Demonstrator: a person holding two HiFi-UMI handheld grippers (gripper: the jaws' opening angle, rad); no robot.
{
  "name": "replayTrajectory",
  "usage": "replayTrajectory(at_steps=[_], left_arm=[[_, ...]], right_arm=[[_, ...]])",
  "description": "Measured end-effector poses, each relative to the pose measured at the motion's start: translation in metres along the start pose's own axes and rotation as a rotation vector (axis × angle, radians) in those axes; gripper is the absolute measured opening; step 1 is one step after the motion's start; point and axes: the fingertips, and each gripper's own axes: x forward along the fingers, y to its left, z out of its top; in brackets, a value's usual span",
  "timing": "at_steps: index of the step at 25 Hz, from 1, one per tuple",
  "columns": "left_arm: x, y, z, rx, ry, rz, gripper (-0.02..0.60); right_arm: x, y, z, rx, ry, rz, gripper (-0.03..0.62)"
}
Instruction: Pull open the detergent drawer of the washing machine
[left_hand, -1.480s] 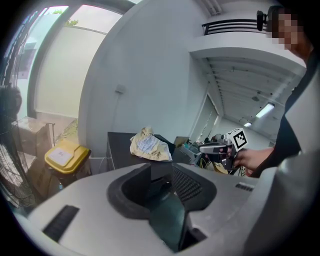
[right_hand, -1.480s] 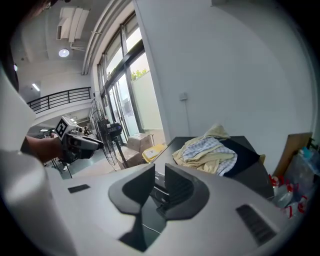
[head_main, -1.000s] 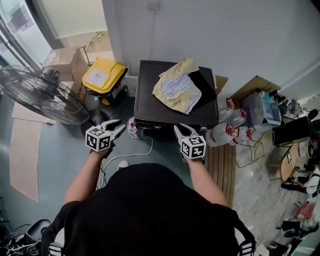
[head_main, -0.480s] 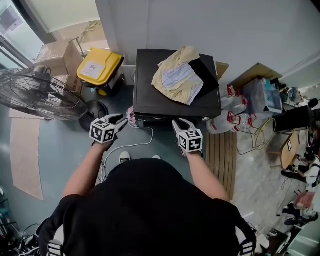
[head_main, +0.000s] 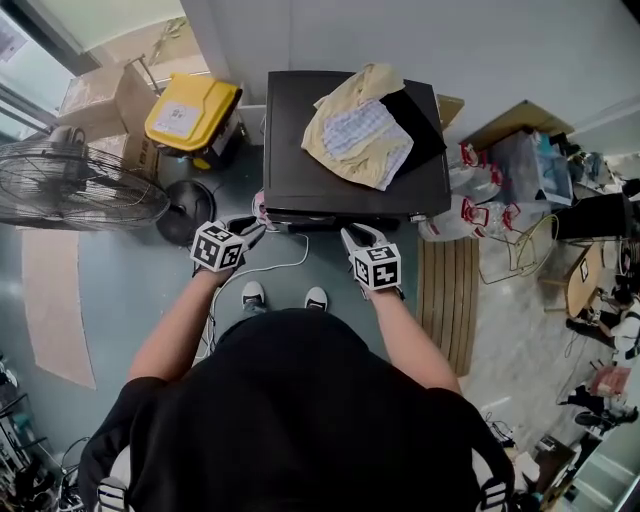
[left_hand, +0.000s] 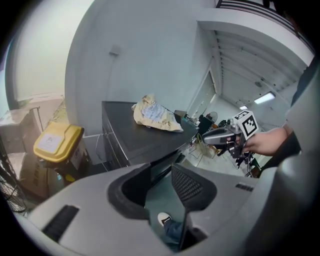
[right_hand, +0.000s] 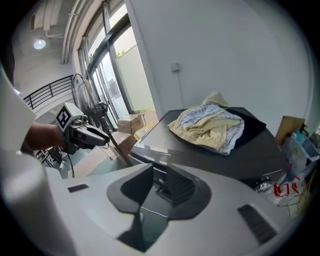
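Note:
The dark washing machine (head_main: 350, 150) stands against the wall with a yellow and checked cloth (head_main: 355, 135) heaped on its lid. Its front face is hidden under the lid edge in the head view. In the right gripper view the upper front panel (right_hand: 156, 170) shows between the jaws. My left gripper (head_main: 256, 228) hangs open before the machine's front left corner, holding nothing. My right gripper (head_main: 353, 236) is before the front middle, its jaws opening, nothing between them. Each gripper view shows its own jaws (left_hand: 161, 175) (right_hand: 159, 181) apart and the other gripper (left_hand: 222, 136) (right_hand: 90, 135).
A yellow-lidded bin (head_main: 190, 110) and cardboard boxes (head_main: 95, 95) stand left of the machine, with a floor fan (head_main: 80, 185) nearer. A white cable (head_main: 270, 268) lies on the floor by the person's shoes (head_main: 255, 293). Bottle packs (head_main: 480, 205) and a slatted mat (head_main: 445, 310) are at the right.
Both grippers have sunk lower in front of the machine and drawn nearer its front edge. The person's shoes have come into view below them.

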Motion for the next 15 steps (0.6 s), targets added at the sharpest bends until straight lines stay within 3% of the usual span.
replayTrajectory(at_steps=[15], left_arm=[[0.060, 0.036, -0.048, 0.001, 0.095, 0.008, 0.133]], right_arm=[[0.058, -0.022, -0.045, 0.020, 0.089, 0.005, 0.114]])
